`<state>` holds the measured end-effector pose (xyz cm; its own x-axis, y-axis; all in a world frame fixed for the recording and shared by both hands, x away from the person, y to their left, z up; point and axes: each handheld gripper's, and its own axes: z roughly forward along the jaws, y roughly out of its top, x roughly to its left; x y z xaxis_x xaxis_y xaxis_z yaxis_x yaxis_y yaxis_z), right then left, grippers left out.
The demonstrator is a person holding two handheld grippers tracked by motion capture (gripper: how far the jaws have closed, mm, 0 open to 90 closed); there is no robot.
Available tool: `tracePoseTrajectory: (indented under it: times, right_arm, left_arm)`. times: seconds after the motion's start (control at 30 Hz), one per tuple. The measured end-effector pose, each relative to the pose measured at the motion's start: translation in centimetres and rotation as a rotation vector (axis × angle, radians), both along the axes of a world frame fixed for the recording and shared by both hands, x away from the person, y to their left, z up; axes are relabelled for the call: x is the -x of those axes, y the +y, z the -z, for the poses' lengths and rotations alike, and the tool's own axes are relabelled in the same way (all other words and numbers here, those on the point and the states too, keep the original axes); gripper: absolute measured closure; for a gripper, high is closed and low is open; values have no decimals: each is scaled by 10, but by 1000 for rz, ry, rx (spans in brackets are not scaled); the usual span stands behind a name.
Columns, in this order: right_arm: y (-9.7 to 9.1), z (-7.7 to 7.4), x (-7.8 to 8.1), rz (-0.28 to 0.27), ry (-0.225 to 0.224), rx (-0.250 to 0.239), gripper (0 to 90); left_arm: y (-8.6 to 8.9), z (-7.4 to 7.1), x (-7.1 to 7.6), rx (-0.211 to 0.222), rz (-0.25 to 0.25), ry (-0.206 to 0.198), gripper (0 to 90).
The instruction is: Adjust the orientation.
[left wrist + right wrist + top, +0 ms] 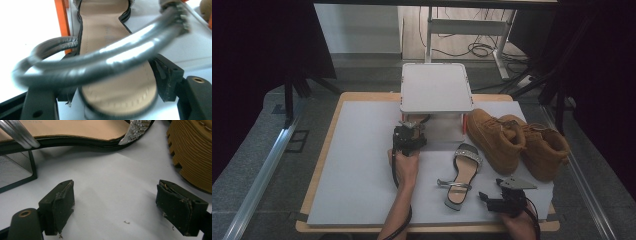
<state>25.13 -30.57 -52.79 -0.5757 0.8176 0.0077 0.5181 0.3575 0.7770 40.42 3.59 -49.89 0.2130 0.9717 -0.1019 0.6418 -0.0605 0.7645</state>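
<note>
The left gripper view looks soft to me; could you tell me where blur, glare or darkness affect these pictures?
Left gripper view: the grey strap up close is blurred, with bright glare streaks. Right gripper view: the pads are sharp, the sandal behind slightly soft. High view: dim overall, both sides nearly black, the white rack brightest.

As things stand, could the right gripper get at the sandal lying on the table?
Probably yes: the right gripper is open beside the sandal, with bare table between them.
</note>
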Motion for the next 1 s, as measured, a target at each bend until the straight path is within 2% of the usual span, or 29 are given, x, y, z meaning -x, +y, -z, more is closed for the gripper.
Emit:
tracePoseTrajectory:
  times: [0.13, 0.27, 0.57, 0.77, 0.87, 1.0]
  right_arm:
    - [0, 0, 0, 0, 0, 0, 153]
    - [0, 0, 0, 0, 0, 0, 154]
    - [0, 0, 0, 0, 0, 0, 154]
    - [0, 0, 0, 0, 0, 0, 154]
    - [0, 0, 0, 0, 0, 1, 154]
    - [0, 0, 0, 0, -1, 1, 154]
  left_arm:
    - [3, -6, 11, -6, 29, -20, 312]
    - [9, -7, 19, 6, 49, -28, 329]
    - [15, -2, 28, -8, 84, -28, 367]
    - [18, -1, 36, -24, 101, -47, 392]
    - [22, -1, 41, -12, 113, -59, 430]
    - [28, -2, 44, -4, 113, -50, 417]
